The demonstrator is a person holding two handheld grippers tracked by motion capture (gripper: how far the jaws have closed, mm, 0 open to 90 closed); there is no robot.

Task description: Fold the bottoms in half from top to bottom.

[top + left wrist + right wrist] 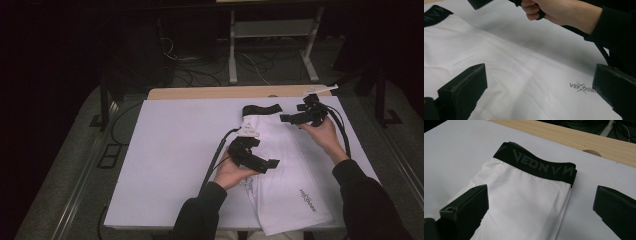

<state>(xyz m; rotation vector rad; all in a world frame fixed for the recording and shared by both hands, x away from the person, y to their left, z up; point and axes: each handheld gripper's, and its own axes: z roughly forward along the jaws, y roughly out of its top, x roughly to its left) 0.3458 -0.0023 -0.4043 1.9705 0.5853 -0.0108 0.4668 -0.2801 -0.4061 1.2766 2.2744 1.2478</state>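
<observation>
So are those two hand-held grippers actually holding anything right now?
Nothing. Both the left hand-held gripper and right hand-held gripper hover open above the folded white fabric shorts with a black waistband.

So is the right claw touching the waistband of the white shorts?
Apart. In the right gripper view the jaws stand wide open, and the black waistband lies well beyond them on the table. The high view shows the right claw beside the shorts.

Place: we take it for a lab or test room | Evidence: white work board point(170, 150) on a wooden table point(210, 93); loose cables point(200, 67) on the floor at 12 o'clock; metal-legged bench point(272, 35) beyond; dark surroundings
</observation>
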